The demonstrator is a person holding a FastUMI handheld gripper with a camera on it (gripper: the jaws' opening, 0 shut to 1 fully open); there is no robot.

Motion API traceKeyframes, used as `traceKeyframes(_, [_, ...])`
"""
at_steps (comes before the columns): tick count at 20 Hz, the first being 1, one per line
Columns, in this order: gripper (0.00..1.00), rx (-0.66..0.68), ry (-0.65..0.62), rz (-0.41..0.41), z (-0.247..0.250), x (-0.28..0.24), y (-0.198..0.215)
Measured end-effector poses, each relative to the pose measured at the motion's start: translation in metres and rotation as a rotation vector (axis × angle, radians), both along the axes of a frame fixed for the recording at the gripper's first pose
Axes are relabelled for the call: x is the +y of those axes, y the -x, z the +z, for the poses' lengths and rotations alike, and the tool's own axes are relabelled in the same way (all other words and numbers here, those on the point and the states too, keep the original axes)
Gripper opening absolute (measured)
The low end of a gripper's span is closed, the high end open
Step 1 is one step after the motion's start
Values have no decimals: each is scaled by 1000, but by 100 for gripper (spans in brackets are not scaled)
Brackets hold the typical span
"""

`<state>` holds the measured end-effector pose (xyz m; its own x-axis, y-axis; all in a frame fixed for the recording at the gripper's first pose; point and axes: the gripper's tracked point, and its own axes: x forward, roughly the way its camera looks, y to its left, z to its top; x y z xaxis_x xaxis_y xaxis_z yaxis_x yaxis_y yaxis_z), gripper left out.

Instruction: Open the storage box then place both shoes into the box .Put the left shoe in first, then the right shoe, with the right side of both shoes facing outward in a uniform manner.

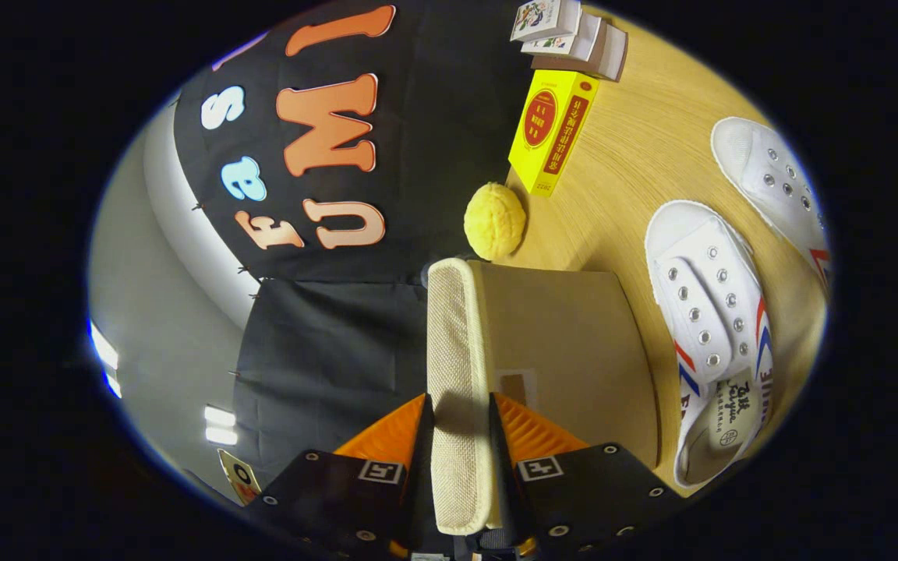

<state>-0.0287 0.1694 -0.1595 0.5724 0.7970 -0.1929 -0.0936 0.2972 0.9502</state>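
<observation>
The view is rolled sideways, so the wooden table (652, 156) stands along one side. My gripper (458, 405) is shut on the woven beige lid (453, 335) of the storage box, with one finger pressing on each face of its edge. The box's tan body (566, 335) lies just past the fingers on the table side. Two white lace-less shoes with red and blue stripes rest on the table beside the box. The nearer shoe (710, 312) is close to the box wall and the other shoe (776, 179) lies beyond it. Whether the box stands open I cannot tell.
A yellow knobbly ball (494, 220) sits just beyond the box's far end. Past it stands a yellow carton (552, 128), and a small stack of books (574, 35) is farther off. The black cloth wall (324, 335) closes the side away from the table.
</observation>
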Motion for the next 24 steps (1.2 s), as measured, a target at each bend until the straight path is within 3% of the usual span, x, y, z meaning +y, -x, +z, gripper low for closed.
traceKeyframes(1, [27,-10,16,-6,5,-2,0])
traceKeyframes(5, [1,-73,65,-8,37,3,3])
traceKeyframes(11, [2,-202,218,24,72,34,10])
traceKeyframes(24, [3,-329,234,99,131,156,29])
